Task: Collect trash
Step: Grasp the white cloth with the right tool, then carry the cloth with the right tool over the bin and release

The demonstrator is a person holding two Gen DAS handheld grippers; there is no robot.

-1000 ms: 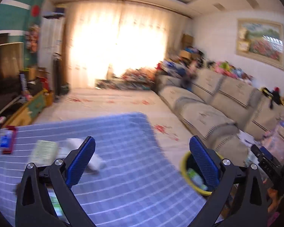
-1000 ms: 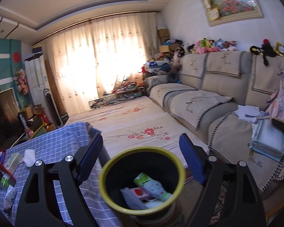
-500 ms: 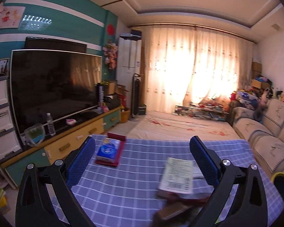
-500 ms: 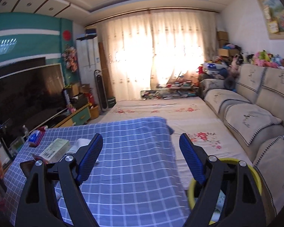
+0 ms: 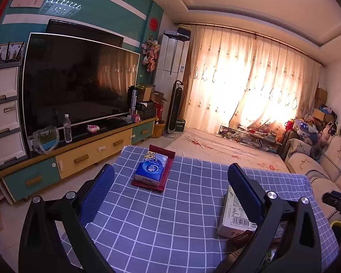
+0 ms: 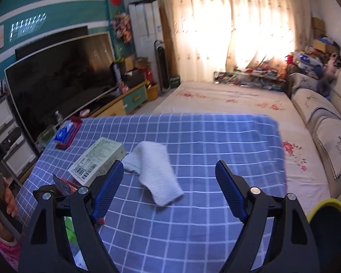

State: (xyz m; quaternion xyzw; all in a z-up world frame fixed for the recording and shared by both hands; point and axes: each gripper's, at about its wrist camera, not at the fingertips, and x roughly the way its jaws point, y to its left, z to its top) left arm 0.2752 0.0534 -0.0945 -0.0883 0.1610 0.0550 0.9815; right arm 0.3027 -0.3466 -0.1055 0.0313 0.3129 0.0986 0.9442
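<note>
Both views have swung off the sofa side of the room and the yellow-rimmed black waste bin, which filled the right wrist view a second ago; now it sits only at that view's lower right edge, beside the table. Both cameras now face the table covered in a blue-and-white checked cloth, with the large dark television and the teal wall behind.

Left gripper: blue-padded jaws spread wide, nothing between them, hovering over the near part of the cloth. Directly ahead of it lies a blue tissue pack resting on a flat dark red tray. The right-hand finger partly covers a pale cardboard box with a barcode label; a dark red wrapper lies at the box's near end, partly hidden.

Right gripper: jaws wide, empty. A crumpled white paper towel lies on the cloth between and just beyond the fingertips, not touched by either pad. The same cardboard box lies just left of the towel, touching or nearly so. A red wrapper sits near the box's near corner, behind the left finger. Something green shows under the gripper frame; cannot tell what it is.

A person's hand with a pink sleeve holds a handle at the left edge.
</note>
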